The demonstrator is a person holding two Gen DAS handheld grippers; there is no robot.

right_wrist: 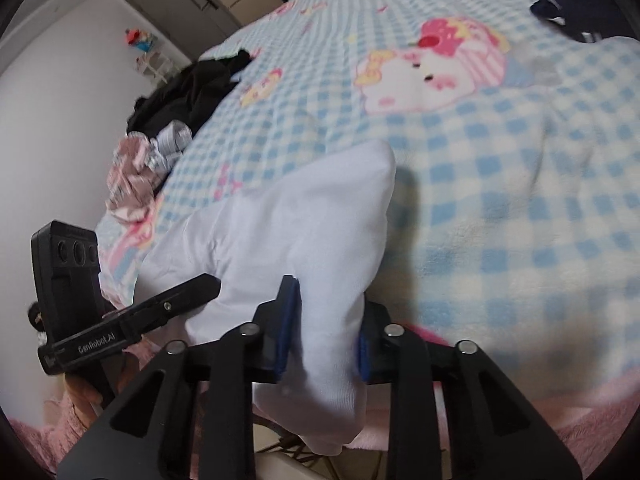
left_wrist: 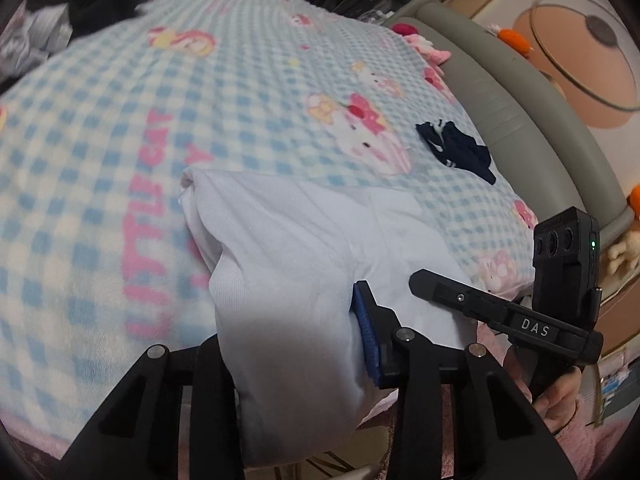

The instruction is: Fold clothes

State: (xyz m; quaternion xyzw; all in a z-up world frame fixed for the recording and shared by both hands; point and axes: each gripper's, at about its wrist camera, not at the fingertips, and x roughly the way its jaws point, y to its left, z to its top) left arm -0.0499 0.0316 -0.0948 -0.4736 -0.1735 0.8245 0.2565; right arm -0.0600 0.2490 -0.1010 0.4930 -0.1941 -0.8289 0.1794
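Folding has barely begun: we clamp the white garment (left_wrist: 288, 248) in both the left gripper (left_wrist: 296, 340) and right gripper (right_wrist: 324, 332), at the checked blanket's (left_wrist: 100, 128) near edge; the dark clothes pile (right_wrist: 188, 92) beyond waits.

The left hand-held gripper (left_wrist: 296, 340) is showing black linkage arms, silver pivot screws and ribbed blue pads. The right hand-held gripper (right_wrist: 326, 336) is matching it. The person is wearing fuzzy pink sleeves (left_wrist: 576, 444).
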